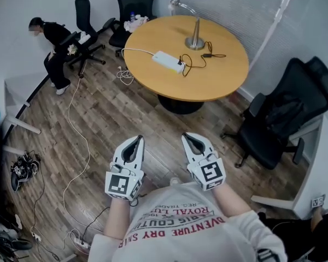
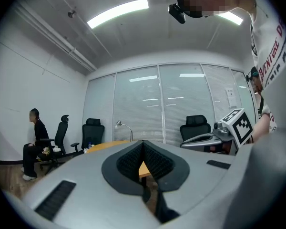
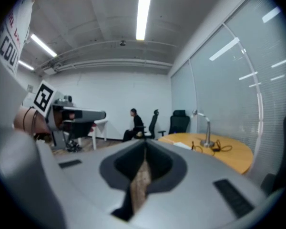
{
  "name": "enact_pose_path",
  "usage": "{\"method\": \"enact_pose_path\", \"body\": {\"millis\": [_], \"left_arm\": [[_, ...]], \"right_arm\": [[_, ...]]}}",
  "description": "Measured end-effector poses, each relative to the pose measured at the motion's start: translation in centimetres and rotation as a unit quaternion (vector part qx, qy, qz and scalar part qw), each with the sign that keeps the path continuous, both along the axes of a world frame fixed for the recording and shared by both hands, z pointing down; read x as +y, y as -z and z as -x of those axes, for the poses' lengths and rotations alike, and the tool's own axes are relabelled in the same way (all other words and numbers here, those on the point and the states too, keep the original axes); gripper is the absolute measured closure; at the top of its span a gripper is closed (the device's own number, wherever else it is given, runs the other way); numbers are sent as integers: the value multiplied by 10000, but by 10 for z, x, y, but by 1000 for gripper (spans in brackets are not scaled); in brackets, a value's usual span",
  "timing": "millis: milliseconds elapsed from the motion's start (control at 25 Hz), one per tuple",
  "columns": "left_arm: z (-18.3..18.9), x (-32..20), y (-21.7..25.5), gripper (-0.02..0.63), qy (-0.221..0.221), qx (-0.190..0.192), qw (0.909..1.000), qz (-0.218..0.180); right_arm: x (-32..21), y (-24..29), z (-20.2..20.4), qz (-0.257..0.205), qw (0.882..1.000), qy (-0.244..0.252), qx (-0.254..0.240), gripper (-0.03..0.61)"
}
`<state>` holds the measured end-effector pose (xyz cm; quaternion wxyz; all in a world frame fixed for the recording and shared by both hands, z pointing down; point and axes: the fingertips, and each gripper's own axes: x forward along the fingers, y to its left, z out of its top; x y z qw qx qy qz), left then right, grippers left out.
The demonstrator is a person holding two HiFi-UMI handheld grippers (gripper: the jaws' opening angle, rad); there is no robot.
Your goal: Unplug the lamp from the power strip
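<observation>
A silver desk lamp (image 1: pixel 195 36) stands on the round wooden table (image 1: pixel 224 78) far ahead of me. Its black cord (image 1: pixel 192 61) loops to a white power strip (image 1: pixel 167 60) on the tabletop. My left gripper (image 1: pixel 136 140) and right gripper (image 1: pixel 187 137) hover side by side over the floor close to my body, well short of the table. Both have their jaws together with nothing between them. The lamp (image 2: pixel 125 128) shows small in the left gripper view. The lamp (image 3: pixel 205 130) and strip (image 3: pixel 183 146) show small in the right gripper view.
A black office chair (image 1: pixel 287 113) stands right of the table, and two more (image 1: pixel 134 4) stand behind it. A person (image 1: pixel 53 48) sits at the back left. A white cable (image 1: pixel 76 130) runs across the wooden floor, with cables and gear (image 1: pixel 23 168) at the left.
</observation>
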<state>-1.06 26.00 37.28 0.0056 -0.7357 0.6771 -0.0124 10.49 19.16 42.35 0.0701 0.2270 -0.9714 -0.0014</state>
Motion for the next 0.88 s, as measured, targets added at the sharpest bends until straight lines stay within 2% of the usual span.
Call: {"method": "enact_pose_path", "body": {"millis": [200, 440, 600, 880], "left_arm": [[8, -36, -7, 586, 43, 82, 9999, 126], [26, -73, -24, 586, -110, 131, 9993, 326], [54, -109, -33, 586, -271, 236, 9987, 368], [116, -196, -28, 586, -935, 247, 9947, 336]], "right_arm": [[-33, -4, 11, 43, 9999, 109, 87, 548], [-69, -22, 27, 284, 9993, -48, 242, 548], [-101, -30, 49, 350, 9984, -273, 340, 548], [-172, -22, 104, 417, 9930, -1005, 468, 548]]}}
